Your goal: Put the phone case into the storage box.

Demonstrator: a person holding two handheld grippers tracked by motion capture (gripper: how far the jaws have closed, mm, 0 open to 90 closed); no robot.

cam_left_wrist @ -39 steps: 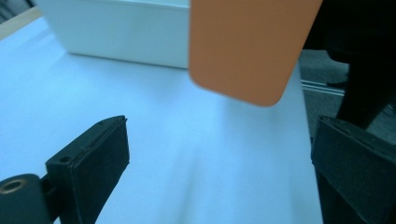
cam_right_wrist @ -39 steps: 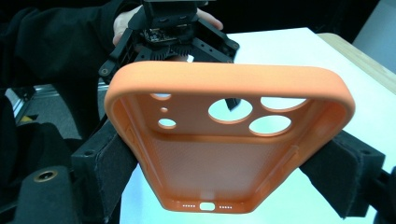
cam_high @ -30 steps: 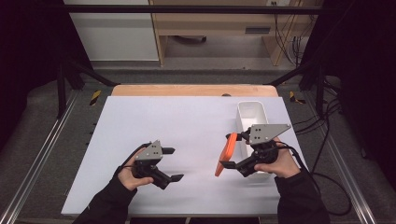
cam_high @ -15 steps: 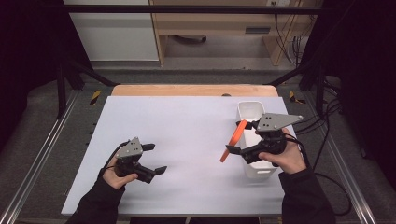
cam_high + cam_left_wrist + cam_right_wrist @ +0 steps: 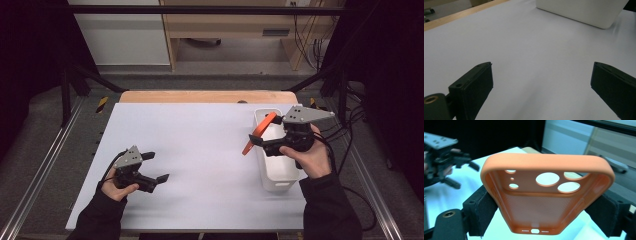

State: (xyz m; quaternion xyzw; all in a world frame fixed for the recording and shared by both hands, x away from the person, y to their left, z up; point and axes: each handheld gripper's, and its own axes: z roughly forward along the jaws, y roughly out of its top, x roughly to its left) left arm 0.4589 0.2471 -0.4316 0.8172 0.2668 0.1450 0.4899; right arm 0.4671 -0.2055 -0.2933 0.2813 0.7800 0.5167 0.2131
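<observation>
Orange phone case (image 5: 258, 133) has risen over white bin (image 5: 278, 172); contents unclear.

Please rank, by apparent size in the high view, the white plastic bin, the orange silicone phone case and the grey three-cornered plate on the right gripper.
1. White plastic bin
2. Grey three-cornered plate and orange silicone phone case: too alike to rank, the case being seen edge-on.

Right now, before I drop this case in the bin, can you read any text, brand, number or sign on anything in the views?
No readable text.
Orange case: no print or brand, only cutouts and small port holes.
White bin: no print on the sides in view.
Right gripper and left gripper: no marks legible.
Yellow-black stripe by the table: a pattern, no words.
</observation>
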